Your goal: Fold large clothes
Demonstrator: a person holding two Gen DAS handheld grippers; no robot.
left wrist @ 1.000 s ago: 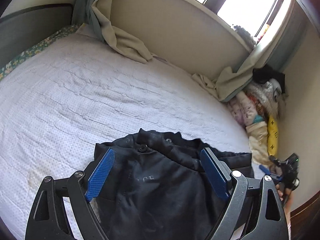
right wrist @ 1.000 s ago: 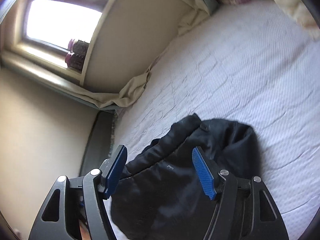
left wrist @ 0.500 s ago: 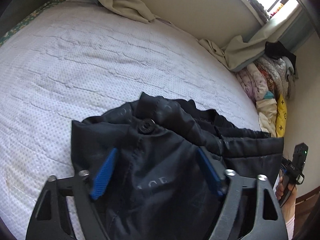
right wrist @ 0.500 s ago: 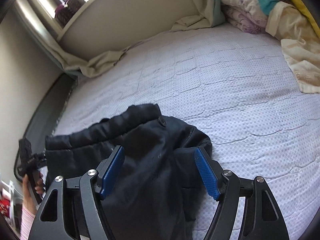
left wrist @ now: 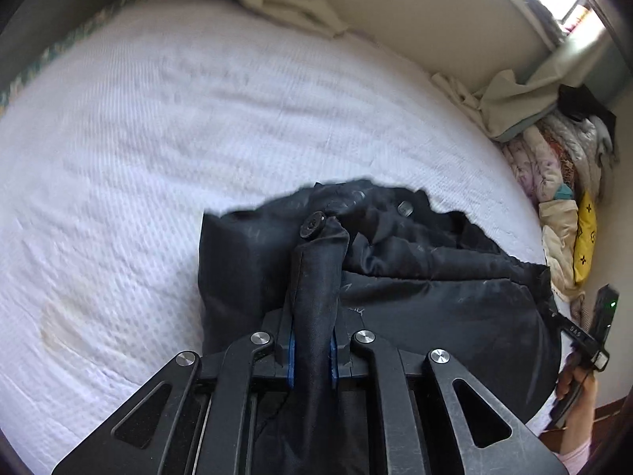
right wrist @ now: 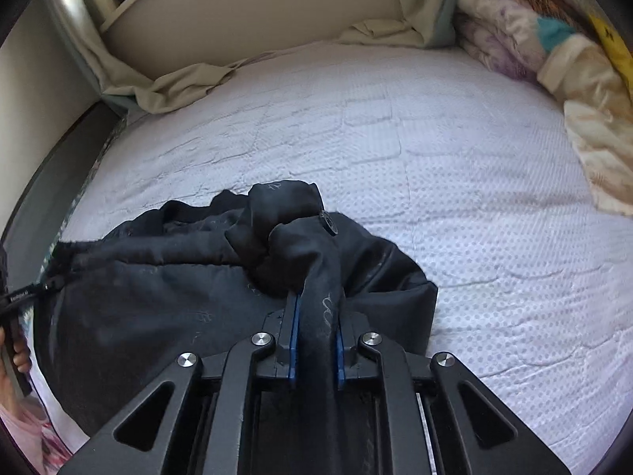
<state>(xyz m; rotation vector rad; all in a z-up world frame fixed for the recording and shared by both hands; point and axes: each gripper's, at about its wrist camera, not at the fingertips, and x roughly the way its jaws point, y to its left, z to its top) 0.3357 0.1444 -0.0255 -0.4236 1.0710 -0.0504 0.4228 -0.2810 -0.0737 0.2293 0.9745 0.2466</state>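
A black padded jacket with round buttons lies bunched at the near edge of a white quilted bed. My left gripper is shut on a fold of the jacket's left edge. My right gripper is shut on a fold of the jacket at its right edge. The right gripper also shows at the far right of the left wrist view, and the left gripper at the far left of the right wrist view. The jacket stretches between them.
A beige curtain drapes onto the bed along the far wall under the window. A pile of folded bedding and clothes sits at the bed's right side, with a yellow item. A dark bed frame runs along the left.
Both grippers were open over the jacket and have closed on folds of its fabric. Both cameras have come closer to the garment.
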